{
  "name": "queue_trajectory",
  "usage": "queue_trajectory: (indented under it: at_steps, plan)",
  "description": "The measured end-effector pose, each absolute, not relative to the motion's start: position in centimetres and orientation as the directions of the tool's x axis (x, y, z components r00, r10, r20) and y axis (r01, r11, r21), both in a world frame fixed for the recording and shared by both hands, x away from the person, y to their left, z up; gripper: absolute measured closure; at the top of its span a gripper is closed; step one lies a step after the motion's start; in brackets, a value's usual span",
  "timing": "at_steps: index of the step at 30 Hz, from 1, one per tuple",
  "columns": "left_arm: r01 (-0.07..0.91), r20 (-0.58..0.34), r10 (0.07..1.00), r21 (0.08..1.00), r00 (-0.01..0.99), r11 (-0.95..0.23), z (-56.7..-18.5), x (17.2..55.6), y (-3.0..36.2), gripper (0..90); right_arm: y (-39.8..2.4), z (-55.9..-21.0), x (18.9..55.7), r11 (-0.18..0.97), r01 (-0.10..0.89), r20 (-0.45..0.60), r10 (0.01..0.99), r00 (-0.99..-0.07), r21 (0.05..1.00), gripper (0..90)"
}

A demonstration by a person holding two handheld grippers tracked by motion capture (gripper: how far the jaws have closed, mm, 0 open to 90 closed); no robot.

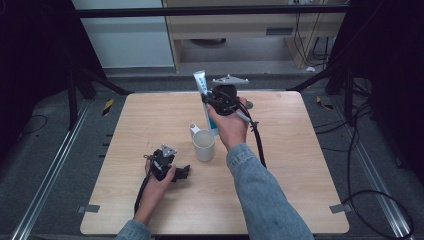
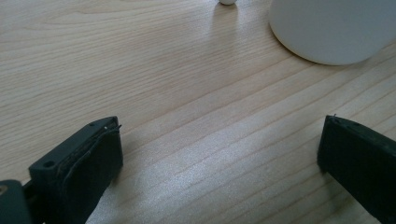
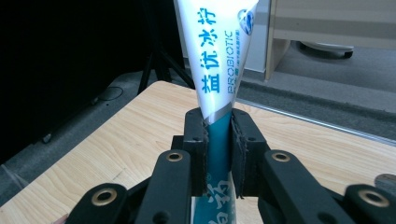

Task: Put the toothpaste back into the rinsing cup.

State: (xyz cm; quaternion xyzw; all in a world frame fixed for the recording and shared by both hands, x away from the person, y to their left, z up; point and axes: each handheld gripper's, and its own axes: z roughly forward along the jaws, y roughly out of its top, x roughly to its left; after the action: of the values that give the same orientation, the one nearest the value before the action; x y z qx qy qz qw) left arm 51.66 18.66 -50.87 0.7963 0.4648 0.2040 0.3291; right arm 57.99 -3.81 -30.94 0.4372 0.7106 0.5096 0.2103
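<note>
**Q:** Grippers first, from the left side of the high view across: how do they stand?

**R:** Lower left of centre, the left gripper [image 1: 184, 173] rests low on the pale wooden table [image 1: 300, 200], its jaws spread wide with bare wood between them. Its own view shows the same gap, and the rounded base of the white ceramic mug [image 2: 334, 30] sits at the upper right of that frame, well clear of both jaws.

**Q:** And moving right?

**R:** Centre frame, that mug [image 1: 204, 145] stands upright with its handle toward the upper left. Just above and behind it, the right gripper [image 1: 209, 100] is clamped on a white and teal plastic toothpaste tube [image 1: 201, 82], held raised and nearly upright with its flat crimped end at the top. In the right gripper view the pads pinch the tube [image 3: 218, 70] at its teal lower part.

**Q:** Which step would you call this?

**R:** Carrying the tube to the mug, I judge; it isn't in yet.

**Q:** What does the next move need?

**R:** Bringing the tube's lower end over the mug's mouth, lowering it inside, then letting go. The tube is tall, so it will probably lean on the rim.
</note>
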Motion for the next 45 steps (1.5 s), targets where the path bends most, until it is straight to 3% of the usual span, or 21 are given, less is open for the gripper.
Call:
queue_trajectory:
  at_steps: [16, 36, 45]
  plan:
    - [0.605, 0.021, 0.873, 0.713, 0.486, -0.354, -50.9, 51.6, 18.7, 0.0, -2.1, -32.4, 58.2, 0.093, 0.377, 0.138, 0.829, -0.542, 0.921, 78.1]
    - [0.603, 0.021, 0.872, 0.714, 0.490, -0.356, -50.9, 51.6, 18.7, 0.0, -1.2, -36.0, 56.6, 0.026, 0.260, 0.118, 0.845, -0.522, 0.965, 78.0]
    - [0.603, 0.020, 0.871, 0.714, 0.490, -0.356, -50.9, 51.6, 18.7, 0.0, -1.3, -37.4, 56.2, 0.023, 0.261, 0.118, 0.852, -0.511, 0.965, 77.9]
